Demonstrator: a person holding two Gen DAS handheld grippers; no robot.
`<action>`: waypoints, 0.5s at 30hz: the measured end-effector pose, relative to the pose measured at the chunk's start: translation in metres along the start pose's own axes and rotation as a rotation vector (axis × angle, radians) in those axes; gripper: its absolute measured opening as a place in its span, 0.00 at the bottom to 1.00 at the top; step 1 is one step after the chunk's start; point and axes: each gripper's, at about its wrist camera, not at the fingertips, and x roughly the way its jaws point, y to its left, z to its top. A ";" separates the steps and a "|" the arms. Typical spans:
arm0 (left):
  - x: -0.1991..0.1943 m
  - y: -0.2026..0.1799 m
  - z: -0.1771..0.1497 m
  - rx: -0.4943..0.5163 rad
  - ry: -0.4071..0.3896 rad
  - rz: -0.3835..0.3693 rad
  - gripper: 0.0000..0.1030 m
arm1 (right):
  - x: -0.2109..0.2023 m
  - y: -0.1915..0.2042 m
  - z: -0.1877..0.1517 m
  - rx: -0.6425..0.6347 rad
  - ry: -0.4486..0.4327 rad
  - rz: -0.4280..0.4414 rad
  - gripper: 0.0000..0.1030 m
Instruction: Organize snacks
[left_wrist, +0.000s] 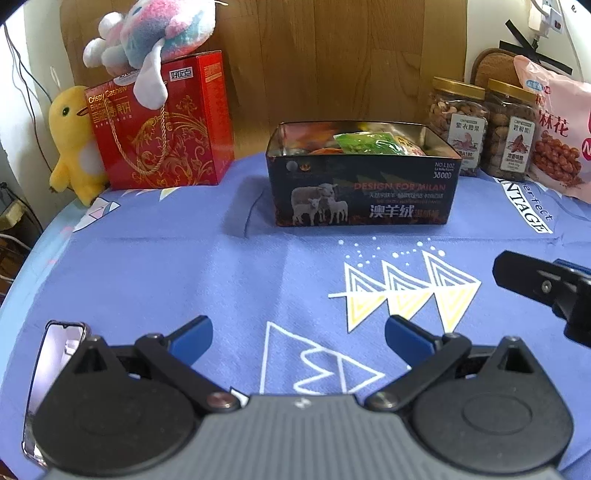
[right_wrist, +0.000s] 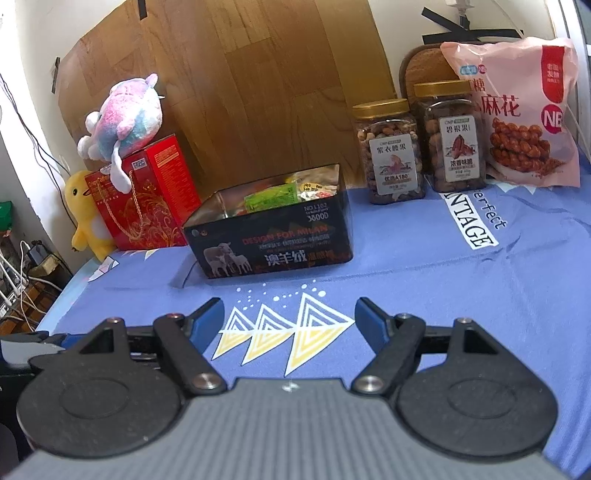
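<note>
A table under a blue printed cloth (left_wrist: 184, 266). Far centre, an open tin (left_wrist: 364, 195); far left, a red box (left_wrist: 162, 125); far right, two jars (left_wrist: 458, 127) and a pink bag (left_wrist: 554, 129).

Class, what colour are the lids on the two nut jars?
Gold. The lids show best in the right wrist view.

Left gripper (left_wrist: 298, 338) and right gripper (right_wrist: 290, 320) both gape, empty, angled downward.
</note>
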 end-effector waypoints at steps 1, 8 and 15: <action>0.000 0.000 0.000 0.001 -0.001 0.000 1.00 | 0.000 0.000 0.000 -0.001 0.000 0.000 0.78; 0.004 0.002 0.000 -0.009 0.022 -0.003 1.00 | 0.003 0.000 -0.001 0.003 0.013 -0.003 0.78; 0.007 0.002 -0.001 -0.013 0.041 -0.015 1.00 | 0.004 -0.003 -0.001 0.016 0.011 -0.011 0.78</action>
